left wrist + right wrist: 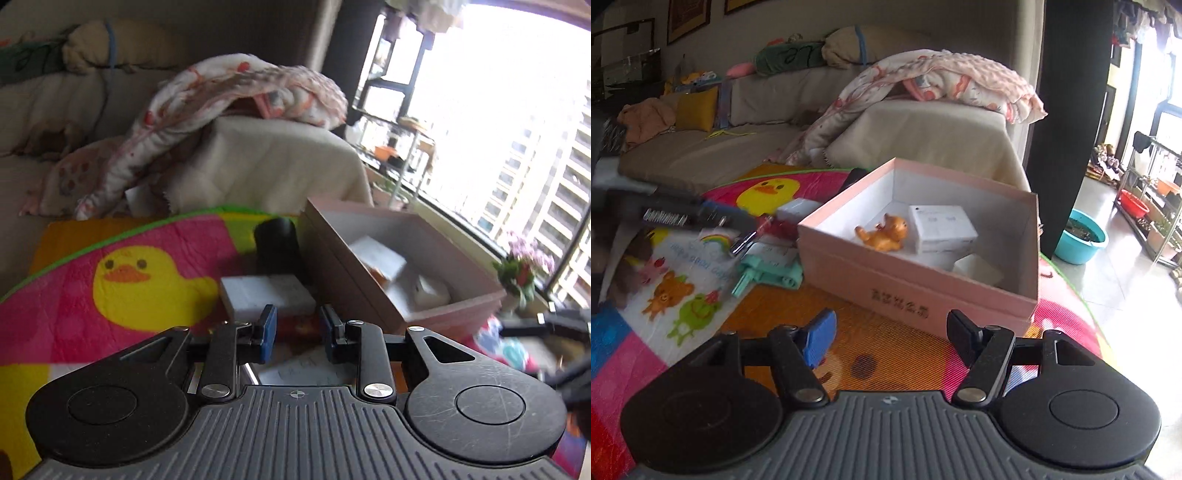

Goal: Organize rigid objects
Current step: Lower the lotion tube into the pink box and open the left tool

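Ahead of empty left claw point(294, 328): white box point(266, 294), apart.

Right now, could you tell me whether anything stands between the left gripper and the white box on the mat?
Nothing visible does: the left gripper is open, and the white box lies just beyond its fingers, left of the pink box.
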Tool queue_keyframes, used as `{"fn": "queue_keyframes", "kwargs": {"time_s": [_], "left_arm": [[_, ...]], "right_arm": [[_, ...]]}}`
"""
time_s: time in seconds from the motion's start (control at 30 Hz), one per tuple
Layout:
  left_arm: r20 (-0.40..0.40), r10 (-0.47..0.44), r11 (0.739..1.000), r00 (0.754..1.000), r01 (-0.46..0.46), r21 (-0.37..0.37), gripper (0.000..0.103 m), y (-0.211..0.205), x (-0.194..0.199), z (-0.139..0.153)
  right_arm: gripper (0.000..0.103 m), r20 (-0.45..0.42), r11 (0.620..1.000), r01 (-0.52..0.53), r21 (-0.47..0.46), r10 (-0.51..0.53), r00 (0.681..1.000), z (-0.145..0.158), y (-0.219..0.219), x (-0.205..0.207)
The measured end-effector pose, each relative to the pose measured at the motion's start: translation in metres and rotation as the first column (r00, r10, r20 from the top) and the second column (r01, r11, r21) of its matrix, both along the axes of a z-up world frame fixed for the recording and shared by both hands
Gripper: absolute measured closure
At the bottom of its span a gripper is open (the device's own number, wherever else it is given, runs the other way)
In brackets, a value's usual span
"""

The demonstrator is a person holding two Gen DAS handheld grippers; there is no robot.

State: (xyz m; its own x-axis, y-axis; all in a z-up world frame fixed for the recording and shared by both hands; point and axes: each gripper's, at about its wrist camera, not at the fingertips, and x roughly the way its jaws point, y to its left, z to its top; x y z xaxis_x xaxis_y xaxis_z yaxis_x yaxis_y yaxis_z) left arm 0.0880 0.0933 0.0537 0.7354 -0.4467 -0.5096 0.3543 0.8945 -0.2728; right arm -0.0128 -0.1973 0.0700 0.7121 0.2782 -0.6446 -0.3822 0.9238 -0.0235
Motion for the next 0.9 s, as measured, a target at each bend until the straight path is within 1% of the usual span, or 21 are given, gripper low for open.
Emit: {"fn": "queue_keyframes", "kwargs": {"time_s": [0.1,0.2,0.23,0.3,0.33,0.4,0.47,0.53,0.57,0.6,0.7,0.73,0.8,0.9], "left_arm": [[-0.067,0.072,0.993,0.995,-0.078,-0.088,0.074,0.005,0.05,0.001],[-0.112,0.12,0.982,0.987,-0.134,-0.13,0.074,-0.003,0.092,-0.003],[-0.113,0.12,0.98,0.986,-0.136,-0.147,0.074,-0.006,0.1,-0.003],[-0.094,0.095,0.978,0.991,-0.111,-0.179,0.074,-0.016,0.115,0.0],[-0.087,0.081,0.979,0.993,-0.096,-0.178,0.074,-0.024,0.124,0.001],[-0.093,0.065,0.988,0.994,-0.077,-0.137,0.074,-0.038,0.142,0.001],[-0.128,0.069,0.994,0.989,-0.079,-0.07,0.074,-0.051,0.164,-0.004],[-0.191,0.057,0.998,0.98,-0.061,-0.016,0.074,-0.06,0.185,-0.015],[-0.208,0.042,0.999,0.977,-0.043,-0.003,0.071,-0.062,0.189,-0.019],[-0.213,0.015,1.0,0.977,-0.016,-0.004,0.071,-0.061,0.189,-0.021],[-0.234,-0.047,0.998,0.971,0.039,-0.038,0.073,-0.051,0.179,-0.023],[-0.245,-0.061,0.997,0.968,0.05,-0.051,0.076,-0.046,0.173,-0.024],[-0.262,-0.088,0.994,0.961,0.069,-0.079,0.076,-0.038,0.154,-0.029],[-0.254,-0.094,0.991,0.963,0.064,-0.121,0.076,-0.024,0.115,-0.033]], "right_arm": [[0.036,0.012,1.0,-0.024,-0.017,0.024,1.0,-0.007,0.011,-0.01],[0.036,-0.008,0.999,-0.039,0.004,0.039,0.999,-0.012,0.018,-0.014],[0.036,-0.016,0.999,-0.042,0.012,0.042,0.999,-0.013,0.019,-0.015],[0.036,-0.016,0.999,-0.044,0.025,0.045,0.999,-0.015,0.019,-0.017],[0.036,-0.011,0.998,-0.048,0.028,0.049,0.999,-0.016,0.019,-0.019],[0.036,0.005,0.998,-0.051,0.025,0.051,0.999,-0.019,0.017,-0.021],[0.036,0.007,0.999,-0.043,0.019,0.043,0.999,-0.022,0.015,-0.021],[0.036,0.002,0.999,-0.039,0.02,0.039,0.999,-0.023,0.013,-0.02],[0.036,0.003,0.999,-0.037,0.018,0.037,0.999,-0.022,0.013,-0.019],[0.036,0.008,0.999,-0.034,0.014,0.034,0.999,-0.022,0.012,-0.02],[0.036,0.017,1.0,-0.023,0.017,0.023,1.0,-0.021,0.006,-0.02],[0.036,0.012,1.0,-0.021,0.021,0.02,1.0,-0.021,0.005,-0.019],[0.036,0.005,1.0,-0.02,0.024,0.02,1.0,-0.022,0.004,-0.016],[0.036,0.003,0.999,-0.027,0.022,0.027,1.0,-0.025,0.007,-0.009]]}}
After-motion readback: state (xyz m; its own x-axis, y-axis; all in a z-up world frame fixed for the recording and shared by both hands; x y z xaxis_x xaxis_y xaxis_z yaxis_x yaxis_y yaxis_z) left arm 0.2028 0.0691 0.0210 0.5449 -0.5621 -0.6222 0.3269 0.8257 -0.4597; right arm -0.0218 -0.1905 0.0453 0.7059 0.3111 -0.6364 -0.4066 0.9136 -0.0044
